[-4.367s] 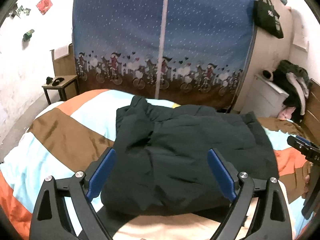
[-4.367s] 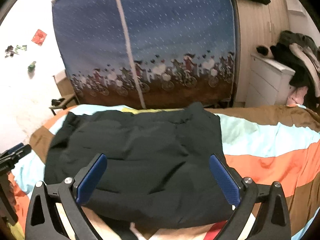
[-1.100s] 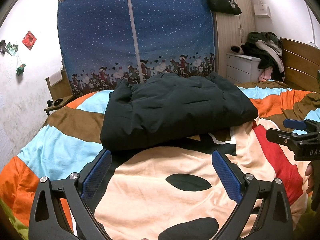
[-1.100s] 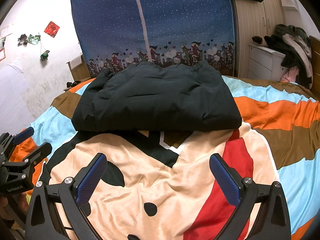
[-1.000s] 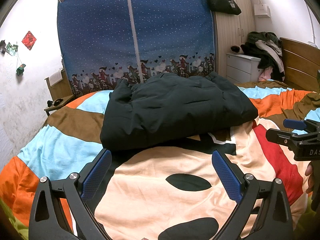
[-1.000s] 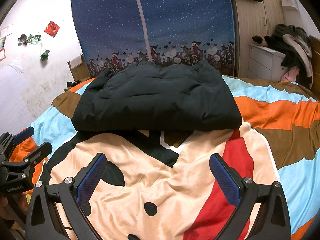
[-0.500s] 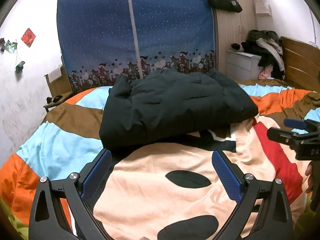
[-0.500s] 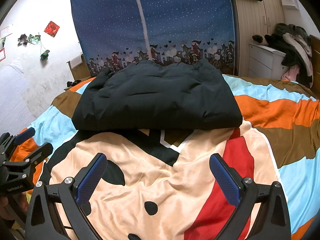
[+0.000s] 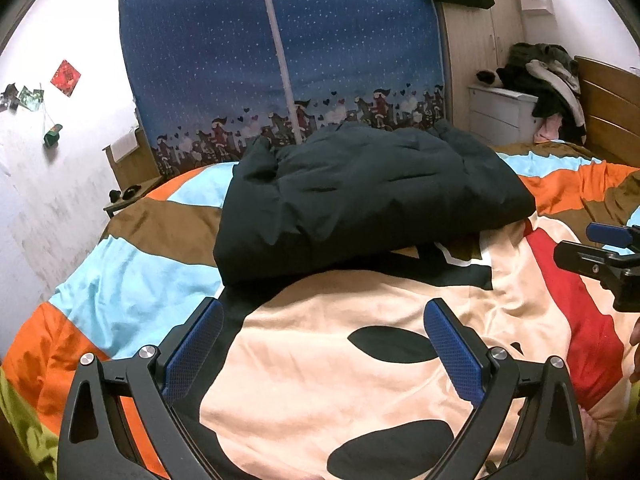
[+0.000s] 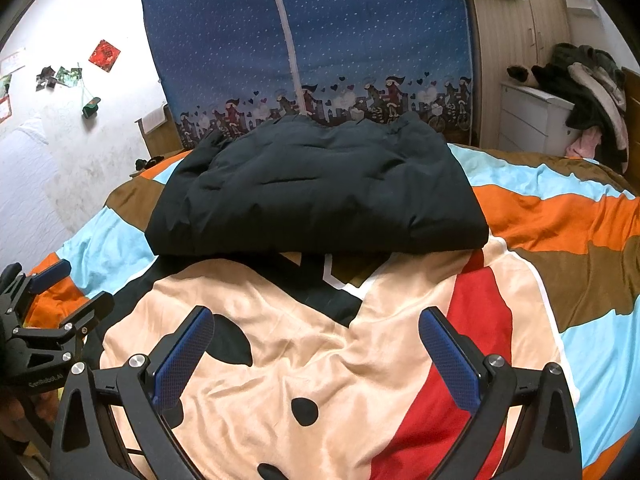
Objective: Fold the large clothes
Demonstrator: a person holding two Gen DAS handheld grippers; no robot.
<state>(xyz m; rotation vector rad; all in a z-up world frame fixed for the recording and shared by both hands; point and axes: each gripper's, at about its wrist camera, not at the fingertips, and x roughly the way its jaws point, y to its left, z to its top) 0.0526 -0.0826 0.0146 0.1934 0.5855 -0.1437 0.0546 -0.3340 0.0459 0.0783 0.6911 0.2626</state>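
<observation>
A dark puffy jacket (image 9: pixel 360 192) lies folded into a thick rectangle on the bed; it also shows in the right wrist view (image 10: pixel 316 188). My left gripper (image 9: pixel 324 320) is open and empty, held back from the jacket's near edge over the cartoon bedspread (image 9: pixel 340 380). My right gripper (image 10: pixel 316 328) is open and empty, also short of the jacket. Each gripper shows at the side of the other's view: the right gripper at the left wrist view's right edge (image 9: pixel 600 248), the left gripper at the right wrist view's left edge (image 10: pixel 56 300).
A blue fabric wardrobe (image 9: pixel 280 60) stands behind the bed. A white drawer unit (image 9: pixel 500 112) piled with clothes and a wooden headboard (image 9: pixel 608 92) are at the right. A small side table (image 9: pixel 128 200) stands at the left wall.
Both grippers have drawn back from above the jacket to the near part of the bed. In the last second they tilted slightly; the jacket lies still.
</observation>
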